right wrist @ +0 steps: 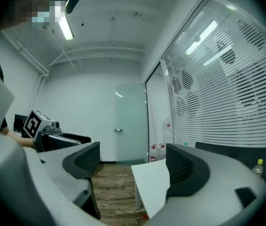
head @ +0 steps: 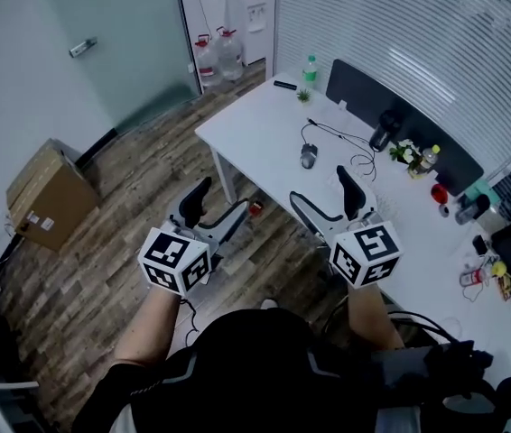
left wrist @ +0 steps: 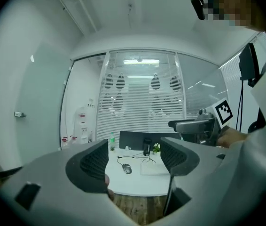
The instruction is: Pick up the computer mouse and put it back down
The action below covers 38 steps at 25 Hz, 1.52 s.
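Far left, a cardboard box [head: 48, 192] sits on the wood floor, well out of play. Next across, the left gripper [head: 218, 207] hangs over the floor short of the white desk [head: 255, 115]. Its jaws are spread wide with nothing between them, and its own view frames the desk far off through the gap. There's the target: the computer mouse [head: 309, 155] lies flat on the desk, near the front edge, with its cable [head: 337, 135] trailing away toward the dark screen [head: 364, 97]. It's untouched and well apart from both tools.

Just right of it, the right gripper [head: 328, 201] is also fully open and empty. It hovers by the desk's near edge, and looks the closer of the two to the mouse. So this reads as the approach, with no grasp begun.

To do it well, I'd bring that closer gripper down over the mouse and straddle its two long sides. Close gently, lift only a little so the cable doesn't drag, and keep clear of the small clutter [head: 472, 242] at the far right end.
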Available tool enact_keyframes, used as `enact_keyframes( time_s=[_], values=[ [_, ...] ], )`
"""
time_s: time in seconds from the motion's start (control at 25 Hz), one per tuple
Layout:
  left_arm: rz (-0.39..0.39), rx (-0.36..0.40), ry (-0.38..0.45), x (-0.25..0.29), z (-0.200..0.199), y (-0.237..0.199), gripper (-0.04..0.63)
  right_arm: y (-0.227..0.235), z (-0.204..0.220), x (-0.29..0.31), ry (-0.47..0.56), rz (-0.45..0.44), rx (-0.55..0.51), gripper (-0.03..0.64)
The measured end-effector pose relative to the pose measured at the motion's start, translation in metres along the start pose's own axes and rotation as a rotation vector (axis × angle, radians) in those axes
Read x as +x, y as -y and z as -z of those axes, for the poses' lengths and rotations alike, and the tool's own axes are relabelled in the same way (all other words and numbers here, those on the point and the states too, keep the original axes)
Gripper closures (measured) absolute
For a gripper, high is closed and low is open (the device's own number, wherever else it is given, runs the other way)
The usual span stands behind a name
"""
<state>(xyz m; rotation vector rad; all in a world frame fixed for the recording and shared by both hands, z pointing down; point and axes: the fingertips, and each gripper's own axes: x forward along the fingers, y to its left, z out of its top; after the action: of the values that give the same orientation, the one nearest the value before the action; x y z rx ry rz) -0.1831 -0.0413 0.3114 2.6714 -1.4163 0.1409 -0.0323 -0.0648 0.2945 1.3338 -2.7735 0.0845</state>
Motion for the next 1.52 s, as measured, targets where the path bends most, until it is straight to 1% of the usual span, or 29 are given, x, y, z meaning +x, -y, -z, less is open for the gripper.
enact_keyframes(
  time_s=[0.12,0.4,0.56,0.68,0.84,0.96,1.0,1.12,1.28,1.52],
  values=[
    [0.015,0.002,-0.01,0.023,0.001,-0.001,0.239,0.02,0.002,0.009,0.002,0.001,0.0,0.186],
    [-0.002,-0.007,-0.001,0.063,-0.002,-0.006,0.239,0.055,0.003,0.021,0.001,-0.008,-0.002,0.186],
    [0.006,0.006,-0.033,0.08,0.002,-0.011,0.239,0.07,0.011,0.026,-0.011,-0.002,0.029,0.187],
    [0.015,0.009,-0.024,0.092,-0.006,-0.016,0.239,0.078,0.01,0.029,-0.007,0.01,0.037,0.192],
    [0.055,-0.032,-0.029,0.115,-0.007,-0.023,0.239,0.09,0.014,0.038,-0.019,0.043,0.025,0.191],
    [0.077,0.02,-0.036,0.137,-0.006,-0.03,0.239,0.103,0.016,0.046,-0.027,0.08,0.032,0.192],
    [0.089,0.027,-0.033,0.145,-0.007,-0.033,0.239,0.107,0.016,0.05,-0.03,0.094,0.031,0.192],
    [0.127,0.021,-0.021,0.17,-0.011,-0.05,0.239,0.116,0.017,0.067,-0.051,0.136,0.024,0.192],
    [0.198,0.023,-0.026,0.204,-0.018,-0.075,0.239,0.129,0.013,0.096,-0.073,0.2,-0.005,0.192],
    [0.297,0.01,-0.032,0.251,-0.029,-0.118,0.239,0.152,0.015,0.141,-0.098,0.301,0.067,0.197]
  ],
)
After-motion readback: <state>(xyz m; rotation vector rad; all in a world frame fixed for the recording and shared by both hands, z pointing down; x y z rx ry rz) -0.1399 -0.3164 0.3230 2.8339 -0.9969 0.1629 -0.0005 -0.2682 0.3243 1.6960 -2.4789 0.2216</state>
